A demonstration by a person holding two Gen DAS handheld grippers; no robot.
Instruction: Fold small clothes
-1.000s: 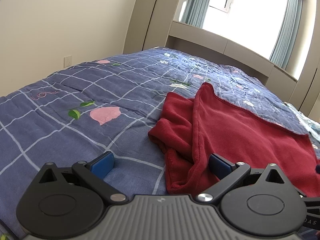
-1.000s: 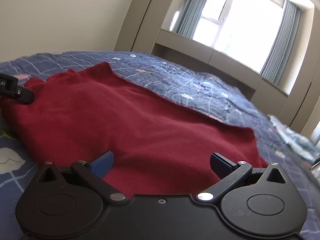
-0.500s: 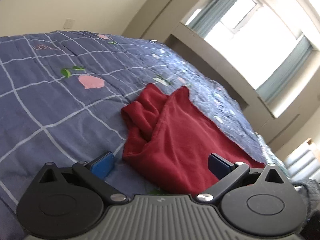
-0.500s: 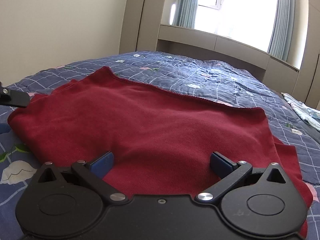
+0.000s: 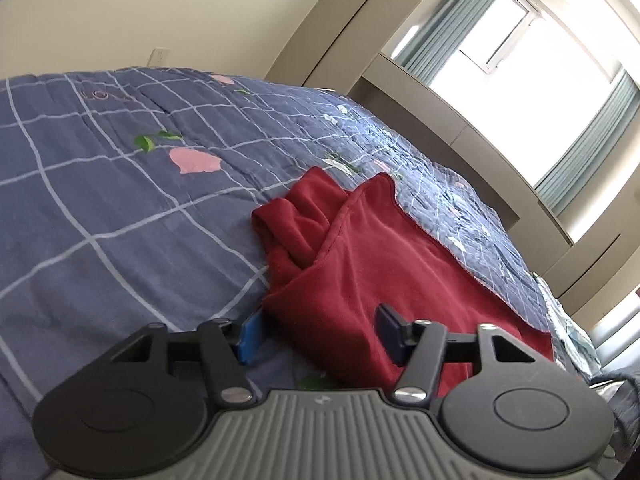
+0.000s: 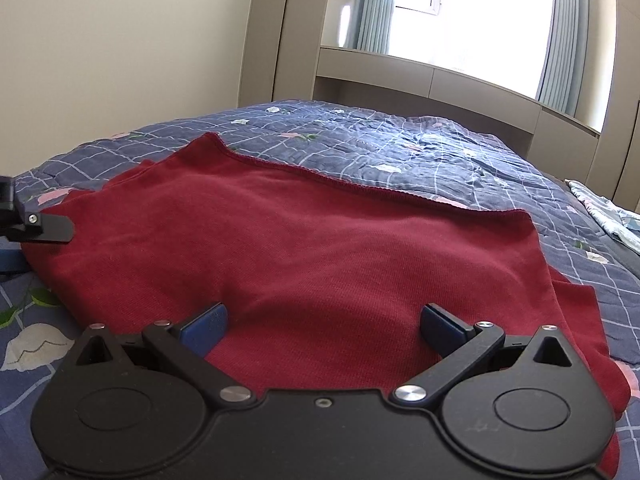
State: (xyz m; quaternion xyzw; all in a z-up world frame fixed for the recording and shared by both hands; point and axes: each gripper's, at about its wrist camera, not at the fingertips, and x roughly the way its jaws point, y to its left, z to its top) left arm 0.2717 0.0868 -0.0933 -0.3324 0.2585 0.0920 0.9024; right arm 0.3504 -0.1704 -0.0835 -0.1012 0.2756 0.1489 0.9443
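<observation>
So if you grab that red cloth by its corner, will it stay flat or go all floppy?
Probably floppy: the red cloth already bunches in soft folds at one end. It looks thin and light, lying draped on the blanket. Its fuzzy weave likely grips rather than slips.

Both wrist views skim the red garment (image 5: 384,264) closely.

A bed (image 6: 460,152) with a blue checked quilt (image 5: 120,208) fills the room. Beige walls (image 5: 120,8), tall cabinets (image 6: 280,32), a bright window (image 6: 480,8) with curtains (image 6: 568,32), perhaps grey-blue.
</observation>
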